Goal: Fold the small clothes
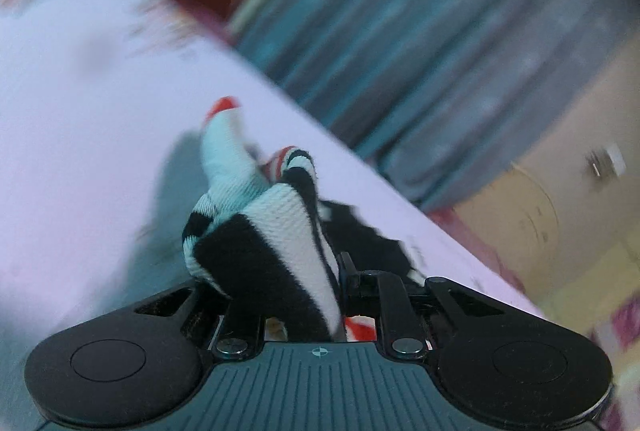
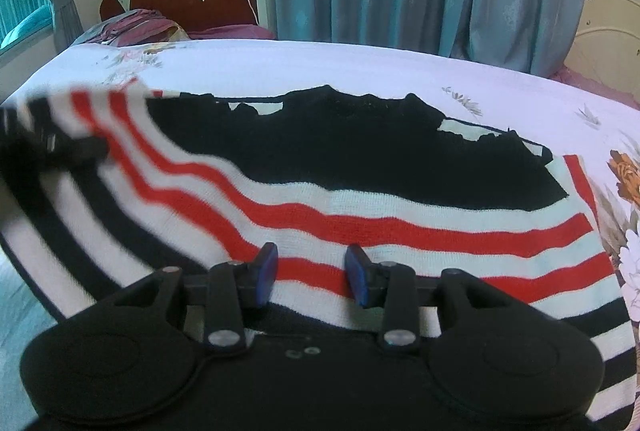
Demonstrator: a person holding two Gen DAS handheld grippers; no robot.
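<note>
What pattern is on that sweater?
The sweater has red, white and black stripes below a black top, clearest in the right wrist view.

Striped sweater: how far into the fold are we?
Early. Done: the striped sweater is spread on the bed. In hand: the left gripper is shut on its left edge, lifted off the bed in the right wrist view. The right gripper is open over the hem. Left: no finished fold shows yet.

Left gripper (image 1: pixel 304 295) was closed, fingers pinching bunched fabric of the striped sweater (image 2: pixel 360 227), view tilted and motion-blurred. Right gripper (image 2: pixel 312 273) sat level, blue-padded fingers (image 2: pixel 267 273) spread apart, holding nothing, just above the sweater.
</note>
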